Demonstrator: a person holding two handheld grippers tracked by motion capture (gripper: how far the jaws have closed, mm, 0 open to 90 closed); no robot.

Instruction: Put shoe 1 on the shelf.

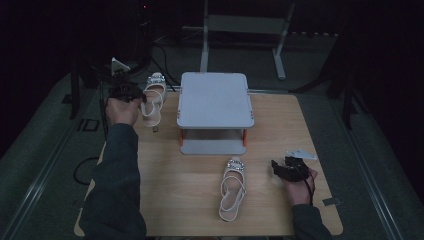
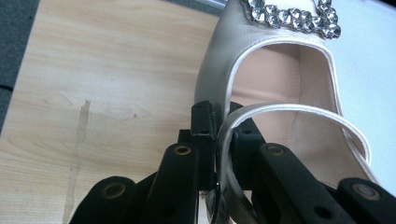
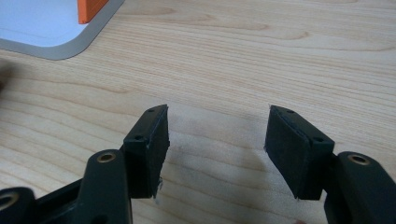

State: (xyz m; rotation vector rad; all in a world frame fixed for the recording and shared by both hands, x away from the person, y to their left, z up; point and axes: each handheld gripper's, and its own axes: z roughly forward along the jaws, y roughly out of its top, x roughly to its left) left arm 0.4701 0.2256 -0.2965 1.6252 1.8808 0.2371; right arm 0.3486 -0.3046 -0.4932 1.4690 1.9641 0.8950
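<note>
High view first: a light wood-grain tabletop (image 1: 200,210) sits in a very dark room, grey carpeted floor (image 1: 40,150) around it, and a pale metal frame (image 1: 245,25) stands beyond the far edge. Middle of the table, one grey two-tier shoe stand with orange posts (image 1: 215,100).

Counting shoes: two cream slingback heeled shoes with rhinestone buckles. One lies flat near the front edge (image 1: 233,190), toe pointing toward the stand, untouched. The other, the held shoe (image 1: 152,100), is up at the table's far left corner, just beside the stand.

Two grippers, one per hand. The left gripper (image 1: 131,95) has that shoe — and from the left gripper view it's clear, the jaws are clenched on the thin heel strap (image 2: 224,140), strap pinched between the pads, jewelled buckle (image 2: 294,18) at the top of the frame.

Right gripper (image 1: 280,169) waits near the table's front right, just beside the lying shoe. Right gripper view: jaws released, spread wide above bare wood (image 3: 215,130), nothing between them, stand's corner (image 3: 60,42) at upper left.
</note>
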